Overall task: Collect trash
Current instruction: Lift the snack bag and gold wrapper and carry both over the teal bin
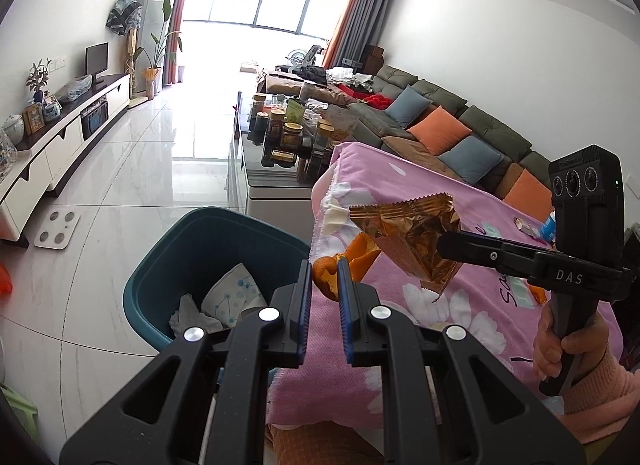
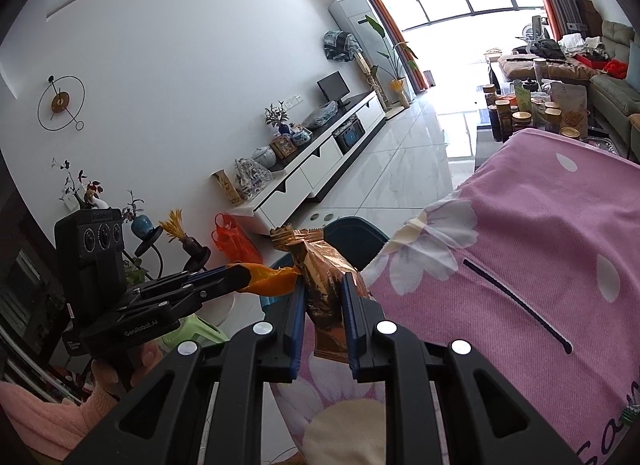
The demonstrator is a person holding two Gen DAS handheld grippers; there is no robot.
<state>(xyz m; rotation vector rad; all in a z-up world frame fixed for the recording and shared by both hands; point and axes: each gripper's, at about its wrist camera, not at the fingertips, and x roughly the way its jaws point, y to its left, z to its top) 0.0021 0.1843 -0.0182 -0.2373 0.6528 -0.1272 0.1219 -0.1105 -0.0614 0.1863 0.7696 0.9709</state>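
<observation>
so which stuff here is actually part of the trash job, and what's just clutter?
Job:
- orange peel in left gripper
- gold foil wrapper in right gripper
- teal bin holding tissue

Clutter:
- jars
- sofa cushions
- bathroom scale

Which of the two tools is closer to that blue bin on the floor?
Left. The left tool, shut on orange peel, hangs by the blue bin at the table's edge. The right tool, holding a gold wrapper, is farther back over the pink cloth.

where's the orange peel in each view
Left wrist: orange peel at lower centre, pinched in the left gripper.
Right wrist: orange peel left of centre, at the left gripper's tip.
Shared landmark: teal bin.
</observation>
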